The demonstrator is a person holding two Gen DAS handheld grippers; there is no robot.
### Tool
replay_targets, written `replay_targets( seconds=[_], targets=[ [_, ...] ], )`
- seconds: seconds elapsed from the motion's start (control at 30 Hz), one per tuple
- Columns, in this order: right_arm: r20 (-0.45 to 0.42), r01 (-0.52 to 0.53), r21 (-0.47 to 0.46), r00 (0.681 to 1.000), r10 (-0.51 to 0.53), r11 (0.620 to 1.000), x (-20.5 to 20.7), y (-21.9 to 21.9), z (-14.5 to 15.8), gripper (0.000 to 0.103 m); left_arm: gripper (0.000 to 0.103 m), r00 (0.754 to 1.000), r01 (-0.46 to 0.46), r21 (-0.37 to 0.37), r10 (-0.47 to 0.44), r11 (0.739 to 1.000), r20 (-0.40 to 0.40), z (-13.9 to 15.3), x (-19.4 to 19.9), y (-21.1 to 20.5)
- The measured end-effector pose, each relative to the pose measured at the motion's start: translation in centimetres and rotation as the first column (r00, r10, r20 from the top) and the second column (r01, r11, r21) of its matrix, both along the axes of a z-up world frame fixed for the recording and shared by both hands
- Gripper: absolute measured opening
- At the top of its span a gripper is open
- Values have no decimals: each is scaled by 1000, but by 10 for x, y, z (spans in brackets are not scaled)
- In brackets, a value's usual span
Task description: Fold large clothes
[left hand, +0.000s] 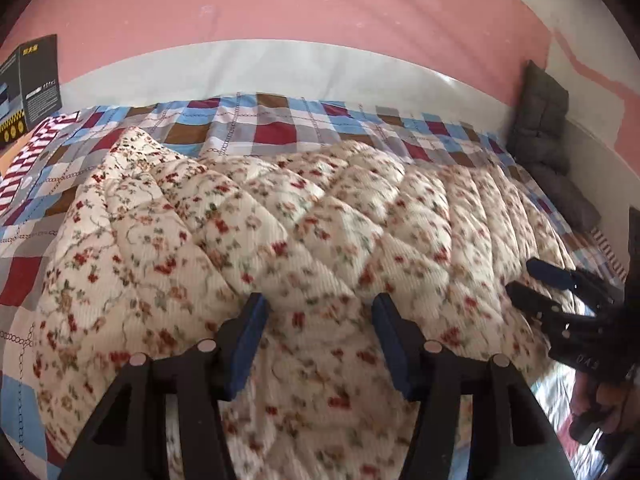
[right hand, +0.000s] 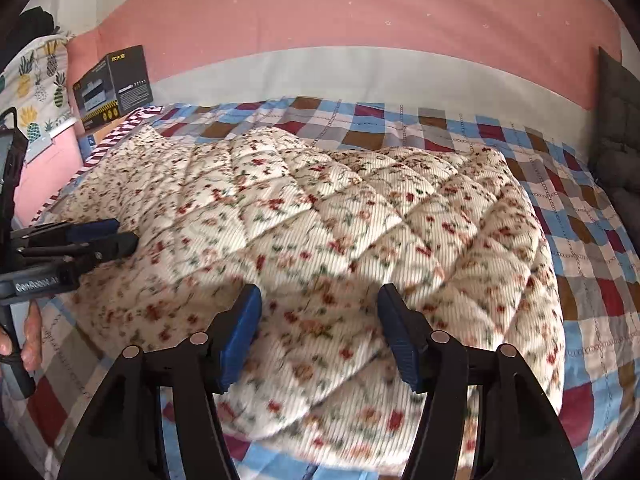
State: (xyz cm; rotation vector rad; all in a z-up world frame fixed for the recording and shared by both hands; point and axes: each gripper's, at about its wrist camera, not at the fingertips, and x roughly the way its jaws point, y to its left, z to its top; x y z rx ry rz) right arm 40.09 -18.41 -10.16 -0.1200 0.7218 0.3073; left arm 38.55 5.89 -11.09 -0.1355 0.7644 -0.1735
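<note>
Floral quilt [right hand: 320,216] lies rumpled on the checked bedsheet [right hand: 592,280].

A bed [right hand: 592,264] with a checked sheet of blue, red, brown and grey squares serves as the landmark. Behind it runs a pink wall [right hand: 360,12] with a white lower band. At the bed's far left corner stands a dark printed box [right hand: 114,86], beside a pineapple-print cloth [right hand: 36,88]. Grey quilted cushions [left hand: 538,120] lean at the bed's far right corner.
</note>
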Motion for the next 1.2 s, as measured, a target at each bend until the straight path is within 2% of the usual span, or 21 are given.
replay_targets(
  seconds=[0.07, 0.2, 0.3, 0.37, 0.47, 0.5, 0.57, 0.6, 0.67, 0.7, 0.73, 0.8, 0.83, 0.9, 0.93, 1.03, 1.1, 1.2],
  targets=[
    [-6, 28, -16, 1000, -28, 999, 23, 0, -6, 68, 59, 999, -44, -18, 44, 999, -23, -3, 24, 6],
    [-54, 68, 21, 996, -66, 998, 49, -6, -19, 70, 59, 999, -39, 60, 39, 997, -7, -12, 39, -4],
    [-76, 73, 17, 995, -72, 997, 52, -7, -20, 71, 59, 999, -43, 21, 44, 999, -28, -10, 39, 1],
    [-107, 86, 26, 991, -83, 996, 53, -9, -7, 71, 58, 998, -31, 3, 31, 1000, -59, 4, 37, 6],
    [-41, 67, 45, 997, -65, 997, 42, -11, 27, 71, 57, 1000, -28, 55, 28, 998, -8, 29, 28, 17],
    [-25, 62, 54, 998, -61, 997, 43, -14, 35, 71, 57, 999, -54, 77, 53, 996, 9, 34, 29, 28],
    [-39, 93, 59, 995, -91, 994, 56, -26, 39, 71, 57, 990, -138, 87, 140, 987, -24, 28, 41, 61],
    [-60, 133, 43, 990, -130, 990, 68, -36, 33, 71, 57, 981, -178, 72, 183, 981, -65, 19, 50, 81],
    [-119, 227, 13, 967, -224, 974, 92, -62, 15, 71, 57, 972, -201, -22, 197, 979, -129, -2, 60, 111],
    [-152, 240, 52, 961, -230, 969, 101, -75, 5, 71, 57, 974, -197, -41, 191, 979, -123, -6, 61, 116],
    [-177, 251, 82, 956, -233, 965, 106, -84, -2, 71, 57, 977, -193, -18, 190, 981, -100, -6, 61, 113],
    [-140, 245, 39, 961, -238, 969, 111, -79, -9, 71, 59, 979, -192, 30, 193, 981, -57, -13, 65, 104],
    [-130, 247, 8, 961, -244, 969, 113, -74, -14, 72, 59, 978, -200, 21, 201, 980, -59, -18, 69, 105],
    [-134, 272, 9, 954, -268, 962, 116, -73, -17, 72, 59, 973, -223, -42, 220, 974, -66, -22, 71, 113],
    [-139, 272, 10, 953, -268, 962, 116, -74, -16, 72, 59, 974, -221, -48, 217, 974, -69, -20, 70, 115],
    [-138, 271, 12, 954, -266, 963, 109, -75, 0, 72, 58, 975, -208, 15, 208, 978, -77, -5, 67, 109],
    [-102, 262, 28, 961, -258, 965, 95, -70, 19, 72, 56, 975, -209, 43, 211, 977, -62, 10, 60, 99],
    [-67, 168, 109, 985, -161, 980, 76, -43, 37, 72, 56, 990, -136, -10, 136, 991, -47, 27, 52, 69]
  ],
)
